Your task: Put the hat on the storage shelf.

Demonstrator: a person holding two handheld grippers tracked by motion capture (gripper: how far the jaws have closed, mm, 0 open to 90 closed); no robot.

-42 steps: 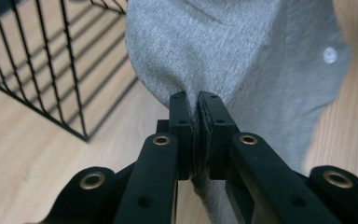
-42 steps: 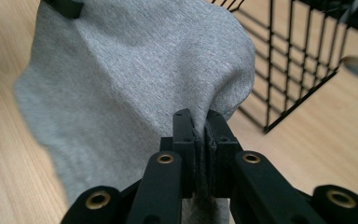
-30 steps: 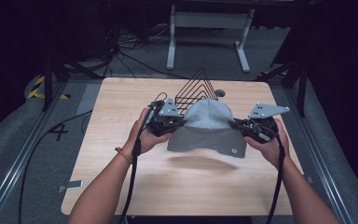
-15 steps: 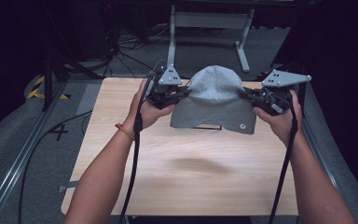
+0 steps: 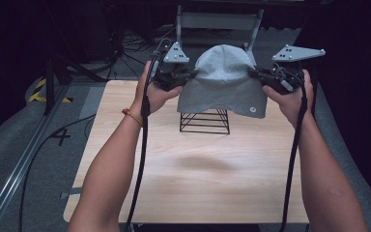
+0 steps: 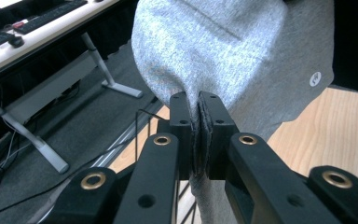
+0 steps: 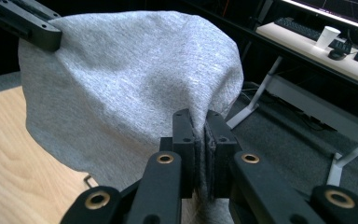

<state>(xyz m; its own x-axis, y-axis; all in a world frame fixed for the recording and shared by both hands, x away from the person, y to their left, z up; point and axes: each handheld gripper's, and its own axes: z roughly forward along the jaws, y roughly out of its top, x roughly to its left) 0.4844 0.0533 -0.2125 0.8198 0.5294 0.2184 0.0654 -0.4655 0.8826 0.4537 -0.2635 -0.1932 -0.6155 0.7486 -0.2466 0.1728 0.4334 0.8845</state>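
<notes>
A grey knit beanie (image 5: 223,79) hangs in the air above the far part of the wooden table (image 5: 193,169), stretched between both grippers. My left gripper (image 5: 186,77) is shut on its left edge, and my right gripper (image 5: 255,75) is shut on its right edge. In the left gripper view the jaws pinch the grey fabric (image 6: 233,51) at the gripper (image 6: 200,100). The right gripper view has the same pinch at the gripper (image 7: 199,119) on the beanie (image 7: 130,79). Below the hat stands a black wire stand (image 5: 205,121); its top is hidden behind the hat.
A metal desk frame (image 5: 217,21) stands on the floor beyond the table. Cables (image 5: 121,43) lie at the far left. A desk with a keyboard (image 7: 303,28) and a paper cup (image 7: 327,36) is off to the side. The near table surface is bare wood.
Both grippers have lifted the beanie up and away from me, clear of the wire stand, which now shows below it on the table.
</notes>
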